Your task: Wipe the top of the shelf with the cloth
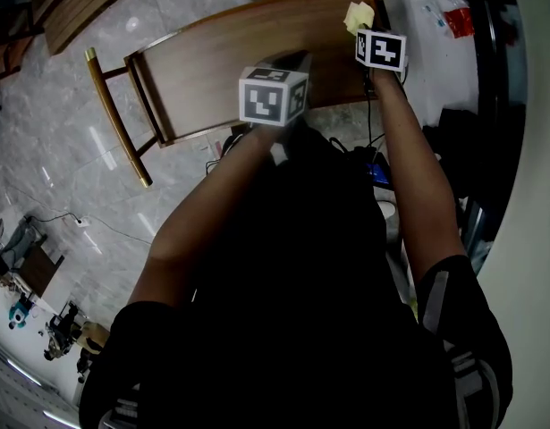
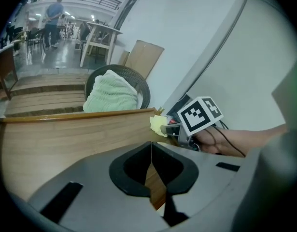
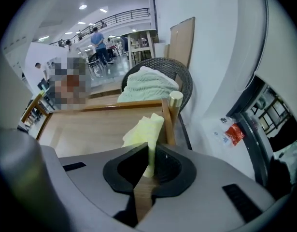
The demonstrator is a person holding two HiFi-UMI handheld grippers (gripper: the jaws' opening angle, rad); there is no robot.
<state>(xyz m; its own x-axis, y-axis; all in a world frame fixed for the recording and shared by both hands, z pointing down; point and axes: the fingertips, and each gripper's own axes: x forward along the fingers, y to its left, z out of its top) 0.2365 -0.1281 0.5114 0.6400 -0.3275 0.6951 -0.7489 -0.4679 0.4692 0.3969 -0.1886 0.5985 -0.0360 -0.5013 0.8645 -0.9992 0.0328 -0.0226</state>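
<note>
At the right end of the brown wooden shelf top (image 1: 223, 65), your right gripper (image 3: 149, 159) is clamped on the pale yellow cloth (image 3: 143, 128), just beside the brass corner post (image 3: 175, 99). Your left gripper (image 2: 150, 151) hovers over the shelf, jaws together and empty. Wiping looks barely begun: press the cloth flat and sweep left. Grey marble floor (image 1: 60, 150) lies below the shelf, and a dark wicker basket (image 3: 179, 79) stands beyond it.

both arms (image 1: 422, 177) stretch forward to the shelf (image 1: 212, 65). left gripper (image 2: 151, 148) hangs over its near edge, jaws pressed together, nothing between. right gripper (image 3: 149, 151) sits at its right end, jaws pinched on the yellow cloth (image 3: 144, 128).
</note>
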